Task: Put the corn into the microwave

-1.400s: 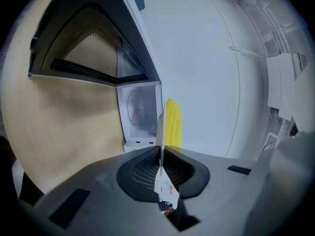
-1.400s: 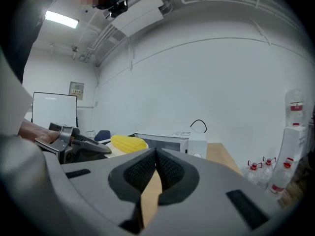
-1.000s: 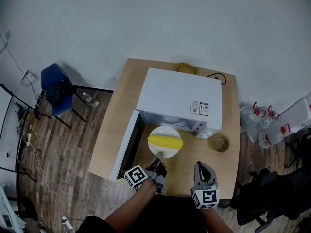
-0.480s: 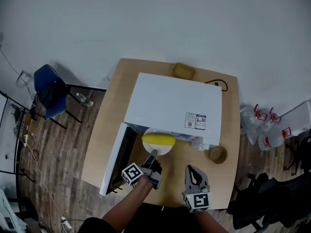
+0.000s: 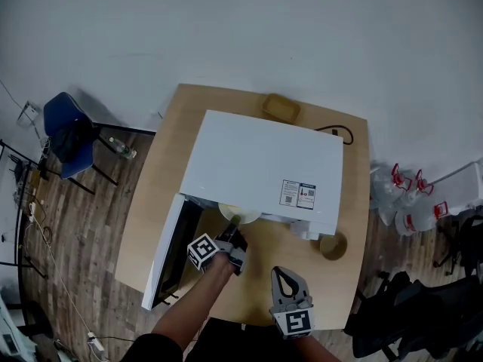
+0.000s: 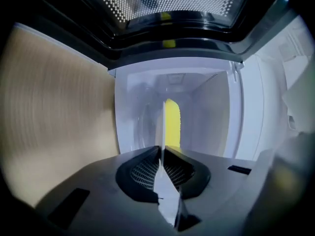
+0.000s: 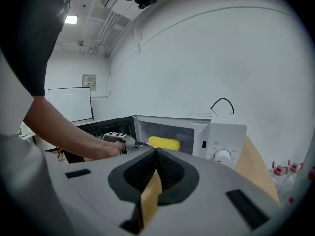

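Left gripper view: corn (image 6: 172, 122) on plate (image 6: 161, 128) inside open microwave (image 6: 216, 112)

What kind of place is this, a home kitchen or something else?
Probably a lab or office workroom, not a kitchen: the microwave sits alone on a bare wooden table by a blank white wall, what looks like a whiteboard stands further back, and pipes run exposed along the ceiling.

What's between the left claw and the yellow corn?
The white plate: the left claw pinches its rim, the corn lies on it. Left gripper view shows it.
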### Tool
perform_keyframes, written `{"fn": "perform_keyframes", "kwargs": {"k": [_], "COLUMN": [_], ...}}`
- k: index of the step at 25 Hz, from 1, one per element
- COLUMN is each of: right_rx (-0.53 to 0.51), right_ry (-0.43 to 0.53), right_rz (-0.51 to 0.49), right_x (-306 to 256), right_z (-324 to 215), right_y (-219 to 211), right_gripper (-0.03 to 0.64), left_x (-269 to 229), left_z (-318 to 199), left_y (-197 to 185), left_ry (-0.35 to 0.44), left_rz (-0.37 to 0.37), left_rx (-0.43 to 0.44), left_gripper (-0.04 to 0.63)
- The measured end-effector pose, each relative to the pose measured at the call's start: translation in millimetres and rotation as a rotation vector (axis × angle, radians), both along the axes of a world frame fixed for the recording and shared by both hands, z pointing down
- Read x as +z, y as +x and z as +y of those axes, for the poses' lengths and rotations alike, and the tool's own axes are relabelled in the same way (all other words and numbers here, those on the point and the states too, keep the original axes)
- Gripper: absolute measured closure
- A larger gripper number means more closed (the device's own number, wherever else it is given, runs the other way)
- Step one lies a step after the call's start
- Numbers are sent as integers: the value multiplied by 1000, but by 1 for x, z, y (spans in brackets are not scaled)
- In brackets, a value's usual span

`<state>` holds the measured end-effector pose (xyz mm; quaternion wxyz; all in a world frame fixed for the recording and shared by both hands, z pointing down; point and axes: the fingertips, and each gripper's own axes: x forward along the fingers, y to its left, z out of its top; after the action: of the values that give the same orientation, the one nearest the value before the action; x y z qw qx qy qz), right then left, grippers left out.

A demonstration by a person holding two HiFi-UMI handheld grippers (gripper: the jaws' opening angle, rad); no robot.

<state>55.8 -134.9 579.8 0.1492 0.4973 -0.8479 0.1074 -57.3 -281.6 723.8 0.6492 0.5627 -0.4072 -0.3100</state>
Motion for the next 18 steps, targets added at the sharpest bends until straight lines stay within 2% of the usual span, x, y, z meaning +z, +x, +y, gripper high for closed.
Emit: {"fn": "perform_keyframes", "kwargs": {"k": [3, 6, 12, 18], "right_rx": [20, 47, 127, 146], "right_ry": [-13, -17, -41, -39], "right_rz": [5, 9, 9, 18], "right_x": [5, 8, 10, 10], "right_z": [-3, -8, -16, -16], "right_y": [10, 20, 45, 55], "right_gripper": [560, 560, 560, 560], "left_x": [5, 5, 11, 16], "left_z": [-17, -32, -50, -61], "left_y": [2, 3, 9, 8], "left_ry": [2, 12, -36, -78], "left_rz": [8, -25, -20, -2], "left_rx": [-27, -36, -63, -94], "left_gripper": [571, 571, 571, 571]}}
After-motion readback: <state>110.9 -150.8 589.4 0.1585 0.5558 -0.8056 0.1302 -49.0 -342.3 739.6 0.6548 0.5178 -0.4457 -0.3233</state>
